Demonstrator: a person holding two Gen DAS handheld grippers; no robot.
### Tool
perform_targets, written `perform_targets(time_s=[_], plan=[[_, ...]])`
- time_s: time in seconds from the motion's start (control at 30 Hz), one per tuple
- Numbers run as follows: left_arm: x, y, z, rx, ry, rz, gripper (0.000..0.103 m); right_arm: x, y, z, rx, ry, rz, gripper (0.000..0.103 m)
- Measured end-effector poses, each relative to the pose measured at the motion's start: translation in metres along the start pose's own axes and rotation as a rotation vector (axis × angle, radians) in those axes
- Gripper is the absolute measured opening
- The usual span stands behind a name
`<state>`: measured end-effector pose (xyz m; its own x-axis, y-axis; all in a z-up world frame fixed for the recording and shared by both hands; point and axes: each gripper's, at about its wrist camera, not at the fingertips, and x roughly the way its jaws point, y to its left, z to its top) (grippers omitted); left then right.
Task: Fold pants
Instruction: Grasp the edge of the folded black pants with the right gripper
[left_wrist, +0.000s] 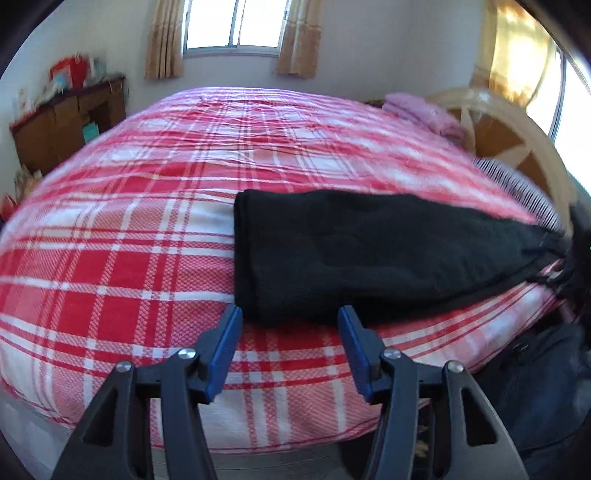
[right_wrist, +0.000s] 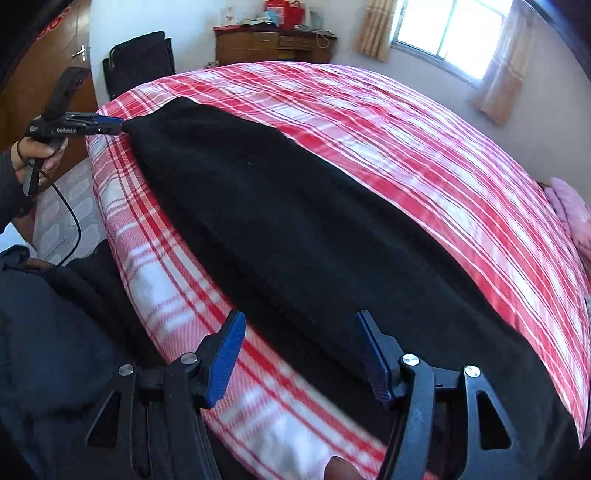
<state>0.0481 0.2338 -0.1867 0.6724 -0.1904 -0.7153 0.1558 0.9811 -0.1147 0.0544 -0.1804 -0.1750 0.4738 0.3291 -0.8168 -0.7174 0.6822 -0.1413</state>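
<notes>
Red-and-white checked cloth covers the bed (left_wrist: 147, 229), which fills both views; a wooden cabinet (left_wrist: 66, 122) stands against the far wall under a curtained window (left_wrist: 236, 26), and pink folded bedding (left_wrist: 421, 110) lies near the headboard.

On the near side of the bed lie the black pants (right_wrist: 295, 229), stretched out flat as one long strip that runs along the bed's edge. In the left wrist view their squared end sits close in front of the left gripper (left_wrist: 290, 321), whose blue fingertips (left_wrist: 231, 325) stand apart: the left tip is just at the near corner of the fabric, the right one lies at or over its lower edge, and the pads are not pressed together on the cloth. From the right wrist view that same gripper, held in the person's hand (right_wrist: 35, 155), shows small at the far end of the pants, its tips right at the cloth's corner.

The right gripper (right_wrist: 301, 328) hovers over the other end of the strip with its jaws spread wide, the black fabric lying beneath and between the blue pads (right_wrist: 225, 358), not gripped.
</notes>
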Motion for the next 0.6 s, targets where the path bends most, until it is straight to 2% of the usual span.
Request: perform_targets(time_s=[0.2, 0.3, 0.37, 0.4, 0.43, 0.47, 0.6], plan=[[0.007, -0.010, 0.012, 0.052, -0.048, 0.101, 0.055, 0.022, 0.010, 0.012, -0.037, 0.018, -0.008, 0.062], [0.015, -0.013, 0.017, 0.078, -0.038, 0.119, 0.038, 0.031, 0.011, 0.014, -0.047, 0.033, -0.008, 0.062], [0.019, -0.014, 0.019, 0.092, -0.044, 0.145, 0.033, 0.037, 0.018, 0.014, -0.071, 0.040, -0.014, 0.047], [0.020, -0.016, 0.020, 0.101, -0.051, 0.156, 0.025, 0.039, 0.020, 0.015, -0.078, 0.035, -0.017, 0.043], [0.020, -0.017, 0.022, 0.104, -0.062, 0.158, 0.020, 0.038, 0.022, 0.016, -0.085, 0.023, -0.017, 0.030], [0.018, -0.017, 0.023, 0.104, -0.070, 0.160, 0.019, 0.037, 0.024, 0.016, -0.088, 0.020, -0.012, 0.015], [0.012, -0.013, 0.032, 0.090, -0.105, 0.147, 0.015, 0.028, 0.027, 0.021, -0.098, 0.004, -0.014, 0.006]])
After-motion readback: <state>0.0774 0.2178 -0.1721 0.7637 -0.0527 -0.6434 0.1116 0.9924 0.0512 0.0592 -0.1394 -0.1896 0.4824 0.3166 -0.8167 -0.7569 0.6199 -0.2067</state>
